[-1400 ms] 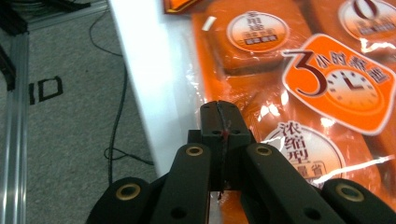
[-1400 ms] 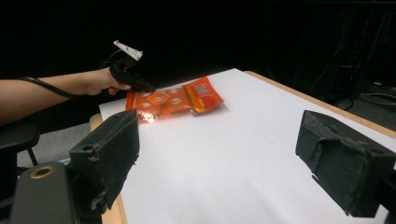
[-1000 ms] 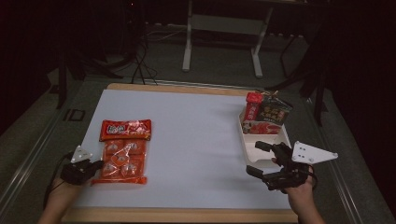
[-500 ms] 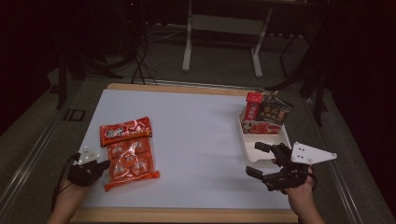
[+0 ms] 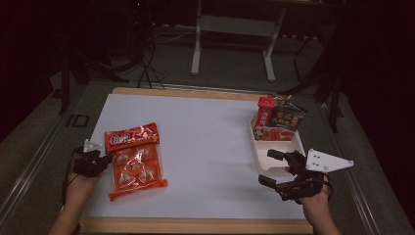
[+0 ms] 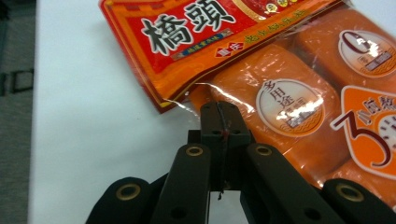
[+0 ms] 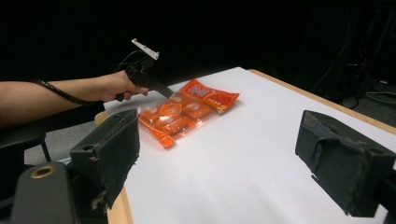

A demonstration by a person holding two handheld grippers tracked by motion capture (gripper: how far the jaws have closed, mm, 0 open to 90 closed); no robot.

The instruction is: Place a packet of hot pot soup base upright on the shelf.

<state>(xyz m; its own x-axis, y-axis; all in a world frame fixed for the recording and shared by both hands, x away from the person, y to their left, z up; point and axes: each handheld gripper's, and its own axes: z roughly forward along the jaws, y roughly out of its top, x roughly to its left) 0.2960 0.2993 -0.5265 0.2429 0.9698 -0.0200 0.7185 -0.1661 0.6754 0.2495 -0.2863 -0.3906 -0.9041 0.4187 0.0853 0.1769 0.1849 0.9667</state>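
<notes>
White-topped table (image 5: 210,117) w/ wood rim; far edge faces grey floor (image 5: 235,68). White tray (image 5: 280,151) near table's right edge, towards far-right corner. At tray's far end: red pack (image 5: 265,113) upright, dark pack (image 5: 288,116) touching it on the right, red pack lying flat (image 5: 279,133) just in front. Beyond far edge: metal stand legs (image 5: 197,44), cables (image 5: 147,63) on floor.
</notes>
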